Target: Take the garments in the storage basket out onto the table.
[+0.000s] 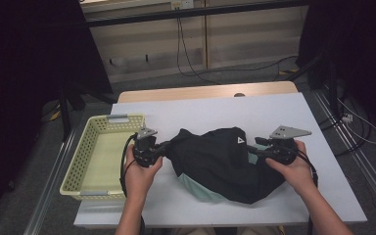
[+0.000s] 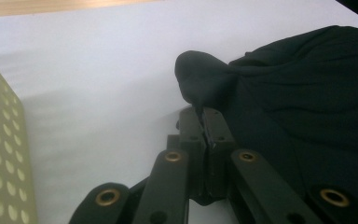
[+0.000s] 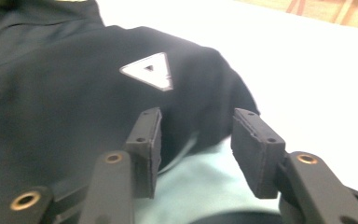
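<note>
The black garment (image 1: 220, 161) is pinched at its left tip by the left gripper (image 2: 204, 112). The right gripper (image 3: 196, 140) is held half open and empty at centre right, the cloth lying just beyond.

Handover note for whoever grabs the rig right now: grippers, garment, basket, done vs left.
Left gripper: shut on a bunched fold at the black garment's left edge.
Right gripper: open, nothing between the pads, at the garment's right edge over its pale green lining.
Garment lies crumpled mid-table, white triangle logo up. Yellow basket sits at the table's left with nothing visible inside.
Done: left corner gripped.
Left: probably regrip on the right, then fold or move it to the basket.
</note>
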A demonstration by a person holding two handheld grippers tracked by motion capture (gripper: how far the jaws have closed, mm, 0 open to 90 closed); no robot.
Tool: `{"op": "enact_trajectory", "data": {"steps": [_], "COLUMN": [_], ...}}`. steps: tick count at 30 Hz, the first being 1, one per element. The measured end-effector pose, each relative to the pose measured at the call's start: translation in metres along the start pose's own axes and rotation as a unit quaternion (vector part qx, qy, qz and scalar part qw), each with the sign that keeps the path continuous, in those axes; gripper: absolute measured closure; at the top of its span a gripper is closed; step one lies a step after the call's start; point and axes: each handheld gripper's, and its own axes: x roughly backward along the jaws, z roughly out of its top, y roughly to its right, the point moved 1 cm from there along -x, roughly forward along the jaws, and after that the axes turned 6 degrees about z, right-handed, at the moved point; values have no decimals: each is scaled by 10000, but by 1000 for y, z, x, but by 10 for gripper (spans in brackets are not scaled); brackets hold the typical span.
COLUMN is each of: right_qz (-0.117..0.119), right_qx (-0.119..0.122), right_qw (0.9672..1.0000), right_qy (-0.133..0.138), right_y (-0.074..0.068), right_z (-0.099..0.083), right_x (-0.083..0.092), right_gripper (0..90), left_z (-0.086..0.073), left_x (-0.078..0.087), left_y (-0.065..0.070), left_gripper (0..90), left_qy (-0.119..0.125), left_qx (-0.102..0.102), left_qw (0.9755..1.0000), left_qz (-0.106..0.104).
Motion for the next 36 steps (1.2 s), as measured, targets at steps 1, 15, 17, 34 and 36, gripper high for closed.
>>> {"op": "enact_trajectory", "data": {"steps": [1,15,17,34,36], "right_qz": [-61,252,405,674,634], "right_qx": [-50,-508,-545,-447,-464], "right_qw": [10000,9980,9968,9938,9944], "right_qy": [3,-268,-413,-765,-711], "right_y": [3,9,7,-5,-6], "right_z": [2,5,2,-4,-8], "right_x": [-1,-60,-69,-68,-63], "right_gripper": [507,401,418,799,806], "left_z": [0,4,3,-1,-2], "left_x": [0,7,5,-4,-7], "left_y": [0,-8,-6,4,6], "left_gripper": [884,885,885,881,882], "left_qy": [-4,193,154,67,79], "left_qx": [-14,106,58,-61,-49], "left_qw": [10000,9997,9998,9999,9999], "left_qz": [12,97,61,-64,-102]}}
